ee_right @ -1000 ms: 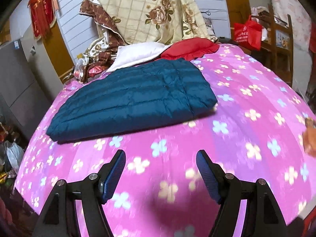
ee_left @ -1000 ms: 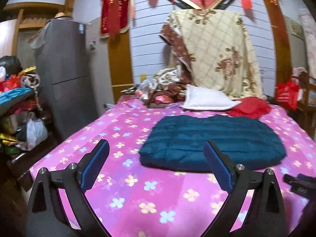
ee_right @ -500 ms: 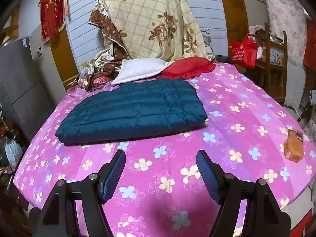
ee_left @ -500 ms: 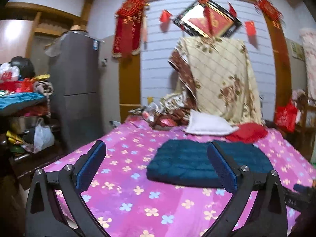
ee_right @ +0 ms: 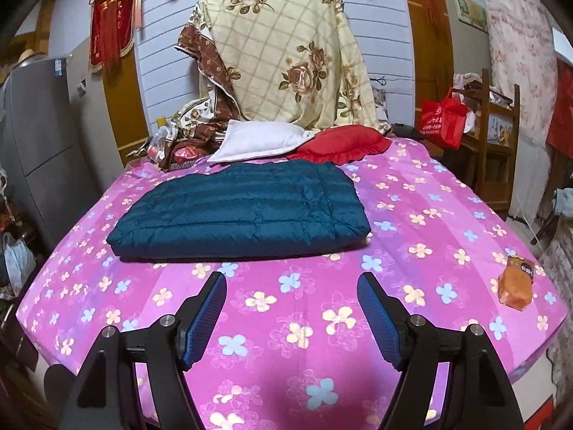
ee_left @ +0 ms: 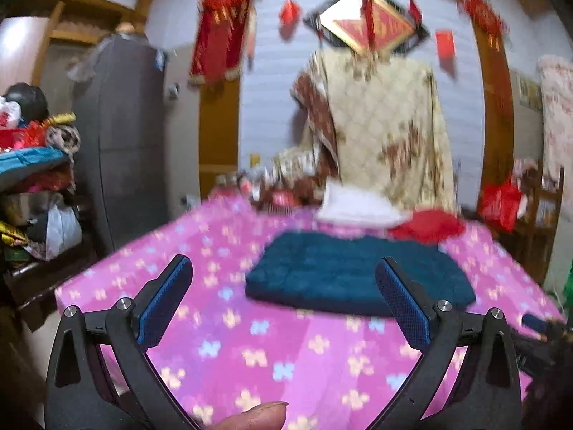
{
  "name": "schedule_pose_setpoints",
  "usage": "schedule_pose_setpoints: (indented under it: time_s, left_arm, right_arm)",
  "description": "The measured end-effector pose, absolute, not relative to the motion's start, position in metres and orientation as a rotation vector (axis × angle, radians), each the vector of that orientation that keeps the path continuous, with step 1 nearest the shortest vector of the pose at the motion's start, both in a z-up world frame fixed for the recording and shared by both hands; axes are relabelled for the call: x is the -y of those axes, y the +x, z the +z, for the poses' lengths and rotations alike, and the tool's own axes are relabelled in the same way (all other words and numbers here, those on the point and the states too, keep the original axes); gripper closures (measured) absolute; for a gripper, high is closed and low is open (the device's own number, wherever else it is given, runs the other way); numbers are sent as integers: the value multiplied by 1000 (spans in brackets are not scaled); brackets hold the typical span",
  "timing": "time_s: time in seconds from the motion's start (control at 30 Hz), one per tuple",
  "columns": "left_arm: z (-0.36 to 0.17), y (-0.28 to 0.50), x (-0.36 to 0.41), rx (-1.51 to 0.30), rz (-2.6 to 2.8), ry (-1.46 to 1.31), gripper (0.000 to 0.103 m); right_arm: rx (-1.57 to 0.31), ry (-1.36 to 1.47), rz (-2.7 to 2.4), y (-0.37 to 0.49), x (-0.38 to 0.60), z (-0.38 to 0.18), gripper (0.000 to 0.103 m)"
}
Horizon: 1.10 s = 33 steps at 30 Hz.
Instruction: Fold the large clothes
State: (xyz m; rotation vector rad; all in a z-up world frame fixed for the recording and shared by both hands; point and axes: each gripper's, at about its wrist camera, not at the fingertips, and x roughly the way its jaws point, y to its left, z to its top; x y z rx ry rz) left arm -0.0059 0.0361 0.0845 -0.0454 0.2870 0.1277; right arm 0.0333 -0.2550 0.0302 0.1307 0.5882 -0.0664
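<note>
A dark teal quilted jacket (ee_right: 243, 211) lies folded into a flat rectangle on the pink flowered bed (ee_right: 412, 251). It also shows, blurred, in the left wrist view (ee_left: 354, 276). My left gripper (ee_left: 283, 297) is open and empty, held back from the bed's near edge, well short of the jacket. My right gripper (ee_right: 292, 308) is open and empty, above the bed's front part, a little short of the jacket's near edge.
A white pillow (ee_right: 258, 139) and a red pillow (ee_right: 343, 147) lie behind the jacket, under a draped flowered quilt (ee_right: 286, 57). An orange packet (ee_right: 517, 281) lies at the bed's right edge. A grey fridge (ee_left: 121, 136) and cluttered shelves (ee_left: 32, 193) stand left; a wooden chair (ee_right: 497, 132) stands right.
Both grippers have drawn back and up from the bed, so the jacket looks smaller and farther away. Both stay open. The jacket has not moved.
</note>
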Motion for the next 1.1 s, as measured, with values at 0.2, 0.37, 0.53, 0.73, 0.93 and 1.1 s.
schedule_pose_setpoints:
  time_s: [0.2, 0.37, 0.53, 0.73, 0.93, 1.1]
  left_arm:
    - [61, 14, -26, -432, 88, -44, 1]
    - [49, 20, -20, -494, 98, -19, 1]
    - [40, 25, -17, -531, 89, -10, 1]
    - [34, 30, -14, -569, 75, 2, 1]
    - [26, 36, -13, -610, 67, 3, 1]
    - [19, 42, -12, -651, 57, 4, 1]
  right_arm:
    - [-631, 99, -75, 38, 248, 21, 30]
    - [-662, 69, -71, 41, 240, 12, 30]
    - [-672, 41, -70, 42, 234, 8, 30]
    - [-701, 29, -74, 45, 230, 3, 30]
    - [-718, 29, -78, 47, 230, 0, 30]
    - [-726, 20, -73, 48, 227, -3, 30]
